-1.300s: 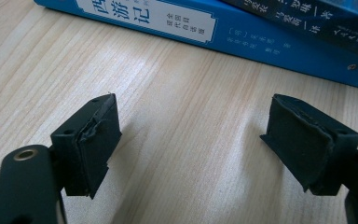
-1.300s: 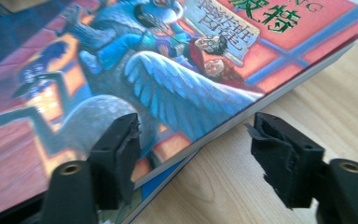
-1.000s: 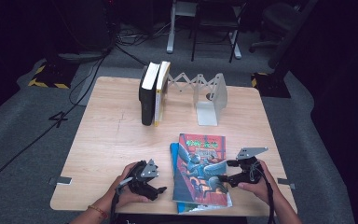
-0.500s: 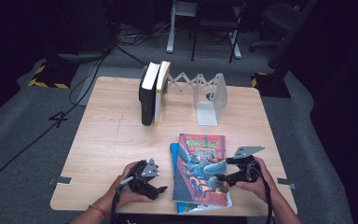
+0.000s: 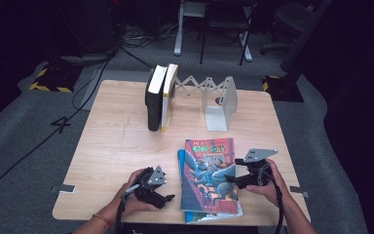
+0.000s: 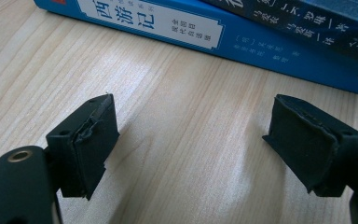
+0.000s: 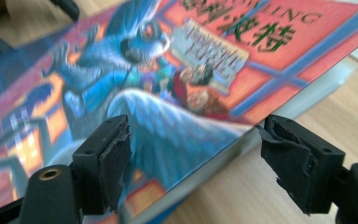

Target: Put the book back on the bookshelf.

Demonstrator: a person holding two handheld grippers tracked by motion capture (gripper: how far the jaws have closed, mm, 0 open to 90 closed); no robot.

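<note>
Pale wooden desk [image 5: 126,146], dark room. Colourful illustrated paperback [image 5: 209,170] lies on a blue hardcover book [image 6: 177,32] at the near edge. Right tongs [image 7: 193,158] straddle its right edge, jaws just been closing, pads not yet pressing. Left tongs [image 6: 191,144] gape empty beside the spines. Best seat the edge deep before squeezing.

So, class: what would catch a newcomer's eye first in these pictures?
The colourful illustrated book lies on a blue book at the near edge of the table. The right tool has just been closing its jaws astride the top book's edge, and the left tool waits open beside the stack. At the back, two upright books stand in a white expanding bookend.
</note>
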